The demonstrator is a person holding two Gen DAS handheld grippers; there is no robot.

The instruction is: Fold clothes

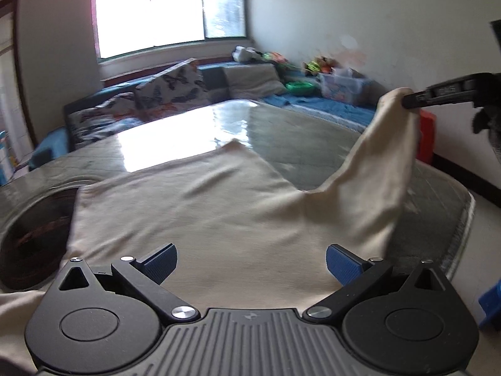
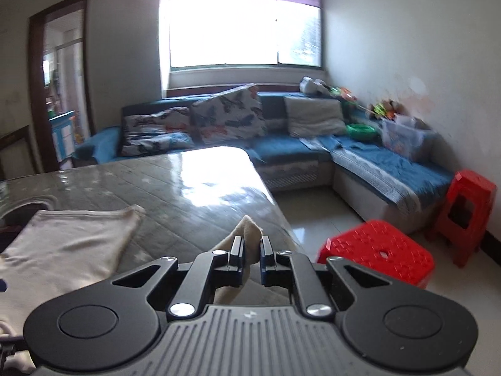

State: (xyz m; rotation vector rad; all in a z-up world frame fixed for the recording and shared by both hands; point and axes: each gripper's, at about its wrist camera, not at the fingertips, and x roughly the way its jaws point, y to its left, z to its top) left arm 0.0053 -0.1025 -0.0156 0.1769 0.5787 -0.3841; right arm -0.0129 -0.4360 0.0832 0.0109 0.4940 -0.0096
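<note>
A: Where's the garment?

B: Cream garment lies flat on the glossy surface, its long axis running from 7 toward 1 o'clock in the left view. One corner lifted at 2 o'clock.

A: Tools?

B: Right tool clenched on that raised corner, held up off the surface. Left tool spread wide, grasping nothing, hovering low over the near edge of the cloth.

A: Next move?

B: Probably the right carries its corner across toward 9 o'clock; it's the nearer hand.
</note>
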